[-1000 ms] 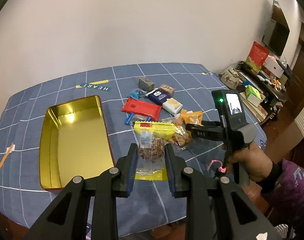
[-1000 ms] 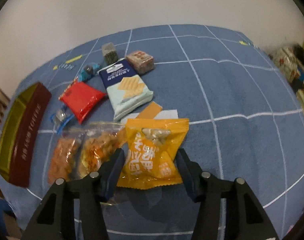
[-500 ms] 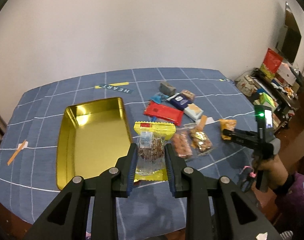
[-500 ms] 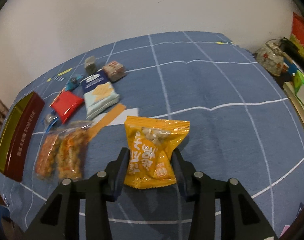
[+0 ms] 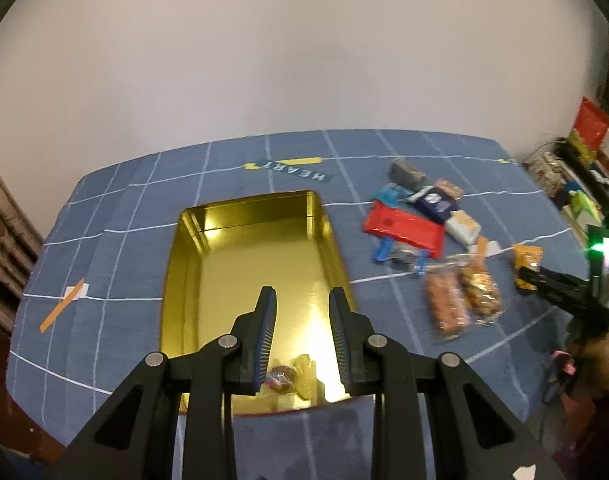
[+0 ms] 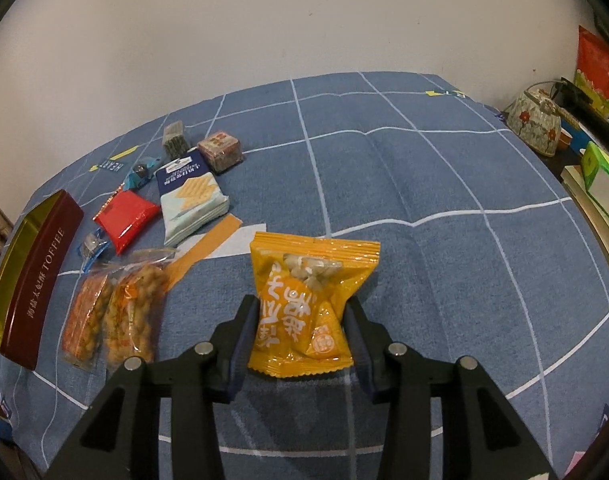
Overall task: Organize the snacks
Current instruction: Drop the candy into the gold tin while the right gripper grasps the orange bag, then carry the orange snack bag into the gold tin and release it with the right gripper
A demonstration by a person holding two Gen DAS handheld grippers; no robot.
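My left gripper [image 5: 302, 300] hangs open over the gold tin [image 5: 264, 264], and only the tin's floor shows between its pads. A clear packet with a brown ball [image 5: 284, 376] lies at the tin's near end, below the fingers. My right gripper [image 6: 302, 304] is shut on an orange snack packet [image 6: 304, 308], with both pads pressed on its sides, over the blue checked cloth. In the left wrist view the right gripper [image 5: 544, 280] is at the far right with the orange packet [image 5: 526, 258] at its tip.
Loose snacks lie between tin and right gripper: two clear bags of fried snacks [image 6: 112, 320], a cracker pack [image 6: 192, 200], a red packet [image 6: 126, 214], a brown cube [image 6: 220, 150]. The tin's maroon wall [image 6: 36, 264] is far left. Shelves with clutter [image 6: 600, 172] stand past the table's right edge.
The left gripper moved left over the tin, and the ball packet left its pads and now lies inside. The right gripper closed on the orange packet and drew it away from the pile.
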